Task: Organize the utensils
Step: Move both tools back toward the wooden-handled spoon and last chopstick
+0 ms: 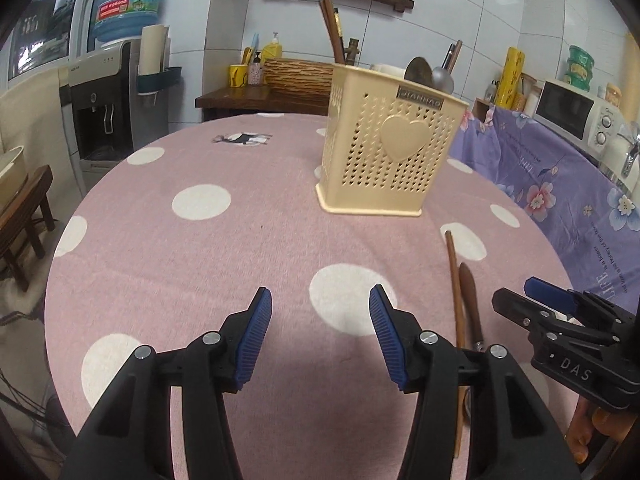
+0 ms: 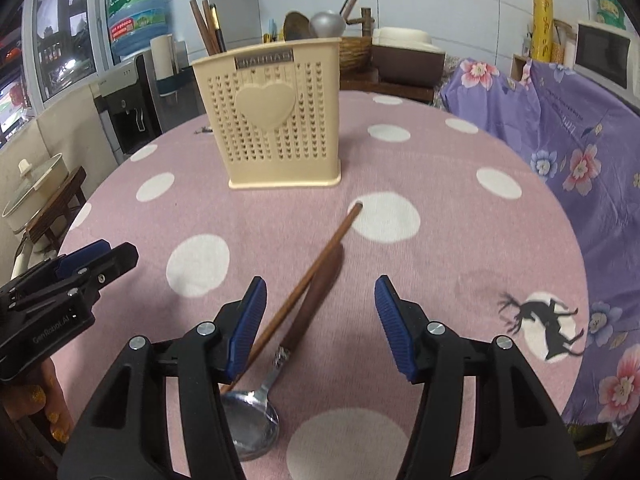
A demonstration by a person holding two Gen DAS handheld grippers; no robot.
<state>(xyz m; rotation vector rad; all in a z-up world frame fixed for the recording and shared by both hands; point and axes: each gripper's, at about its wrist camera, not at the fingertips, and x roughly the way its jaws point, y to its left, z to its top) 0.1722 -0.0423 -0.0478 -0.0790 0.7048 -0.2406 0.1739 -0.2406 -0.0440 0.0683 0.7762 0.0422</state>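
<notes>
A: Landmark is the cream utensil holder point(image 2: 280, 116), upright on the pink dotted worktop point(image 2: 460, 240). What's loose in front of it?

B: One wooden chopstick point(image 2: 320, 264) and a spoon point(image 2: 280, 344) with a brown handle, lying side by side, touching along part of their length. Both are on the near side of the holder, well apart from it. Chopstick tip points toward the holder's base.

A: Right gripper point(image 2: 320, 328)?

B: Jaws spread wide, nothing between them. It sits above the two utensils; the chopstick's near end runs under the left pad and is hidden there. Spoon bowl partly covered by the same finger.

A: And the left gripper point(image 1: 320, 340)?

B: Jaws wide apart too, holding nothing, over bare cloth on the near side of the holder. In the left wrist view the chopstick point(image 1: 456, 288) and spoon handle point(image 1: 471, 304) lie just to its right; their lower ends vanish behind its right finger. Spoon bowl not seen from there.

A: Contents of the holder?

B: Dark chopsticks point(image 2: 206, 26) stick up from its left compartment, two spoon bowls point(image 2: 316, 24) and a handle from the right. Everything below the rim is screened by the perforated wall; count unclear.

A: Anything else cut off?

B: In the right wrist view the left gripper's body enters at the left edge, jaws only partly in frame.
</notes>
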